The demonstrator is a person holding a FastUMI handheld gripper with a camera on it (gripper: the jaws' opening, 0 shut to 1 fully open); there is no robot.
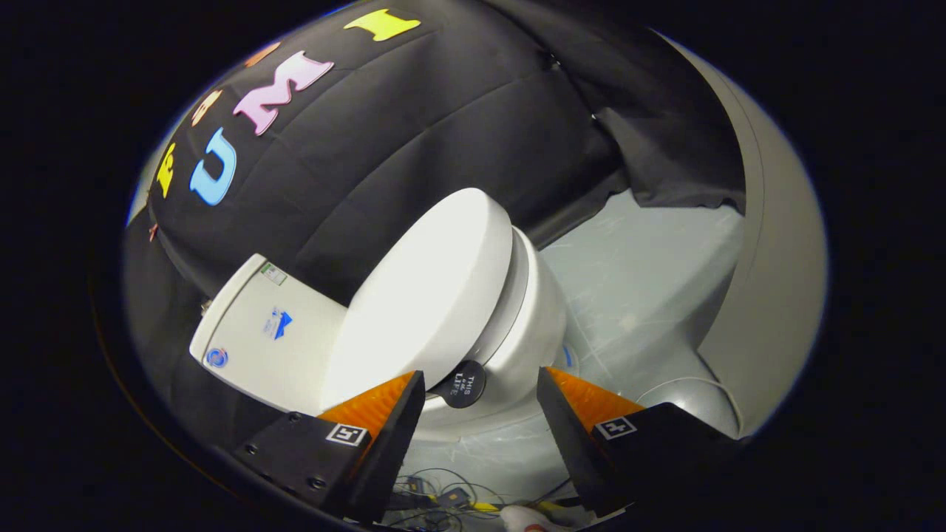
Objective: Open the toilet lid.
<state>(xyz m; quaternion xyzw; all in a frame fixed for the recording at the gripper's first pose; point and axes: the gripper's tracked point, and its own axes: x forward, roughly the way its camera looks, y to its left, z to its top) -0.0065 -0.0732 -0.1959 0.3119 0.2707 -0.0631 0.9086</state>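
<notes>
Toilet lid (425,295) sits at centre of gripper view, closed down on the bowl (536,332), cistern (266,332) to lower left. Gripper (480,414) fingers are wide apart, holding nothing; a round black tab (460,384) on lid's front edge is just ahead, between them. I think best approach: go fwd, close on tab, then lift w/ slow arc toward cistern. Floor (643,273) is pale, scuffed; cables (443,491) lie under the fingers, grey wall (776,281) at right.
</notes>
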